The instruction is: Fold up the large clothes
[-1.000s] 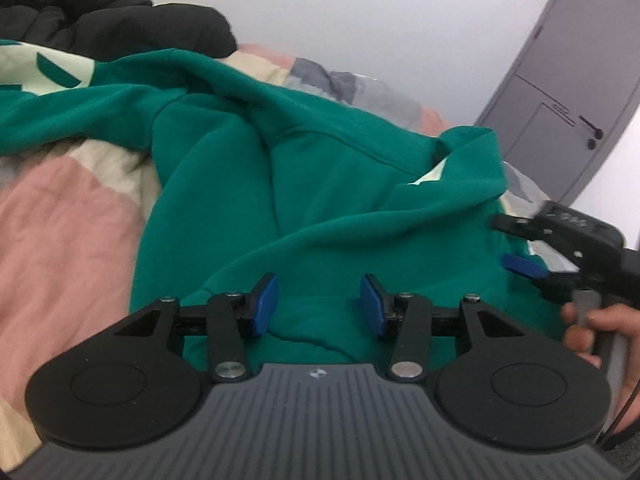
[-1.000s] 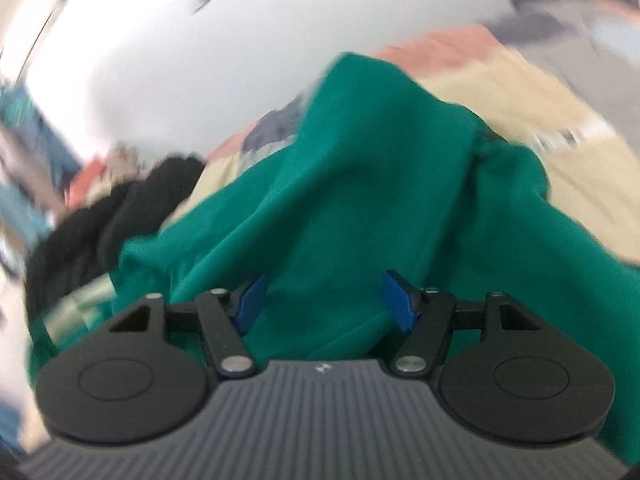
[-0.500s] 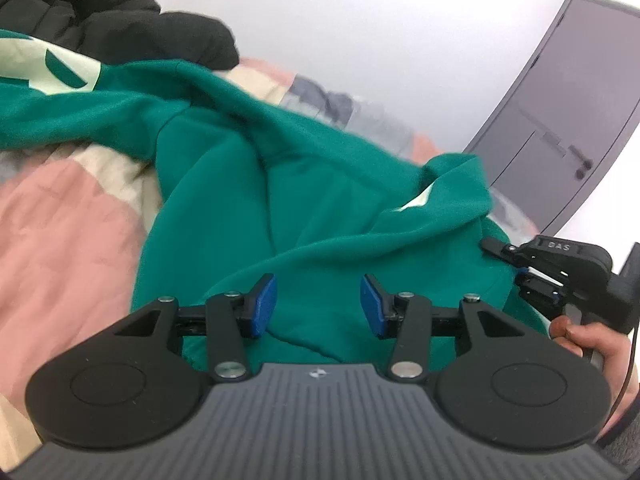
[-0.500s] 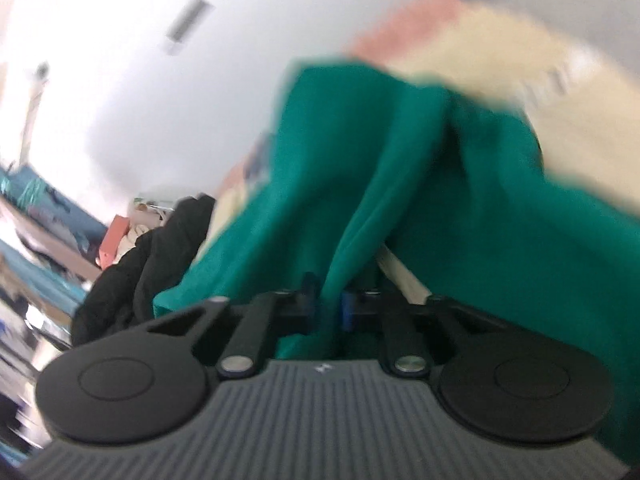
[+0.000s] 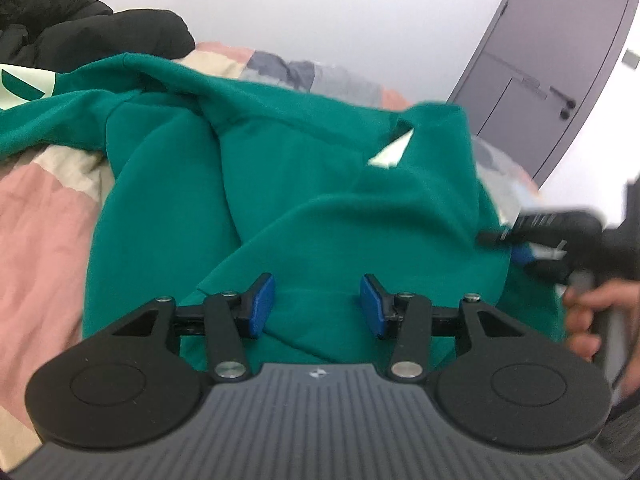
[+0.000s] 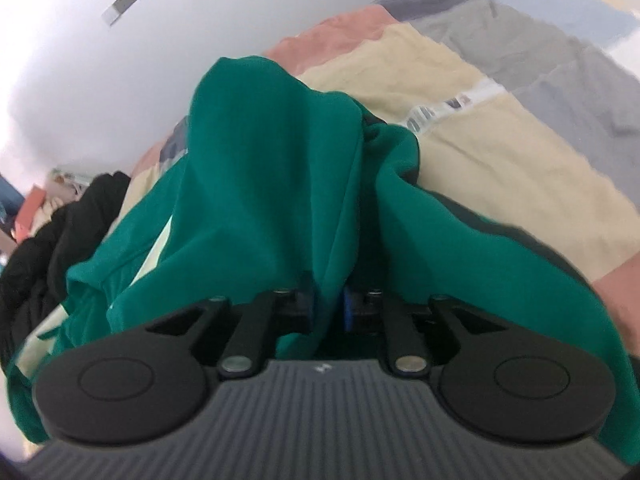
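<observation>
In the left wrist view, the left gripper hovers low over the large green fleece sweatshirt, its blue pads spread well apart with nothing between them, just as a second ago. What has changed is on the right edge: the right gripper, which a second ago was open beside the garment, now bites into the sweatshirt's right edge, and the cloth there has risen into a peak showing a pale inner label. The person's hand grips its handle. The sweatshirt lies crumpled on a patchwork bedspread of pink, cream and grey; a black padded jacket is heaped at the far left against a white wall, and a grey door stands at the right.

In the right wrist view, the right gripper has its fingers drawn together on a ridge of green cloth, where a second ago they stood apart over it. The fabric tents up from the pinch, off the bedspread. This looks like the start of lifting one side across for a first fold, while the left tool has yet to take its own hold.
</observation>
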{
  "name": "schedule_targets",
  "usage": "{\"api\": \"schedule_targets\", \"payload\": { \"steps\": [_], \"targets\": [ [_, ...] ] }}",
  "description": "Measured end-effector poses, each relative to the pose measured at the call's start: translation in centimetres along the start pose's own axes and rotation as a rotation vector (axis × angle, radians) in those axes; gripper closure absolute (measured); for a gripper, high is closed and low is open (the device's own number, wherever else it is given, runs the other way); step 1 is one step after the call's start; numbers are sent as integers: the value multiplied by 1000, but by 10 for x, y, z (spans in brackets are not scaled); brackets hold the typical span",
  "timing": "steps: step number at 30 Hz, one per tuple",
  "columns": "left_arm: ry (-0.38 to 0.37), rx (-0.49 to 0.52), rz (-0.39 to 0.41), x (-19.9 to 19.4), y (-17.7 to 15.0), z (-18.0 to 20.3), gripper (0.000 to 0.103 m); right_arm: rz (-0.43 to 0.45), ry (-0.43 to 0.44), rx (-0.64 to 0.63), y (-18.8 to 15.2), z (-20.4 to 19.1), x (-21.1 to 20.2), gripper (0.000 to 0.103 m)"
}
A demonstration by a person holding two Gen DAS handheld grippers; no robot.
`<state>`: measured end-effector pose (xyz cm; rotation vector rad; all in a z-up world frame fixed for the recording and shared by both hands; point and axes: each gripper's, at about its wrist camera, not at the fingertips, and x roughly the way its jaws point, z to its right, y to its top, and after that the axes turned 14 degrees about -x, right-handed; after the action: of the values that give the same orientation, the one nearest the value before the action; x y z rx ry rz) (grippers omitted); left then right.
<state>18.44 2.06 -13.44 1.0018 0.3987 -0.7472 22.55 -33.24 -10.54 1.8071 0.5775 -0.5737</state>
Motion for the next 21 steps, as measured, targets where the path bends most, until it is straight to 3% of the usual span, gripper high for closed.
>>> {"api": "schedule_targets", "payload": {
  "steps": [1, 2, 3, 6, 9, 13, 16, 21],
  "targets": [
    [5, 8, -1, 1, -1, 1, 51, 29, -20, -35, 2, -4, -6, 59],
    [7, 13, -1, 1, -2, 1, 51, 60, -40, -72, 5, -7, -12, 44],
    [7, 13, -2, 1, -2, 1, 50, 102, -61, -113, 6, -12, -20, 38],
    [-4, -4, -7, 2, 1, -5, 50, 198, -64, -236, 5, -26, -40, 38],
    [-11, -24, -7, -1, 3, -8, 50, 272, 37, -337, 1, -47, -53, 38],
    [-3, -57, -7, 2, 6, -12, 50, 210, 265, -399, -12, -70, -46, 42],
    [10, -114, -5, 5, 6, -18, 50, 132, 313, -390, -26, -75, -36, 42],
    [16, -209, -10, 11, 9, -30, 50, 53, 335, -456, -41, -83, -25, 54]
  ]
}}
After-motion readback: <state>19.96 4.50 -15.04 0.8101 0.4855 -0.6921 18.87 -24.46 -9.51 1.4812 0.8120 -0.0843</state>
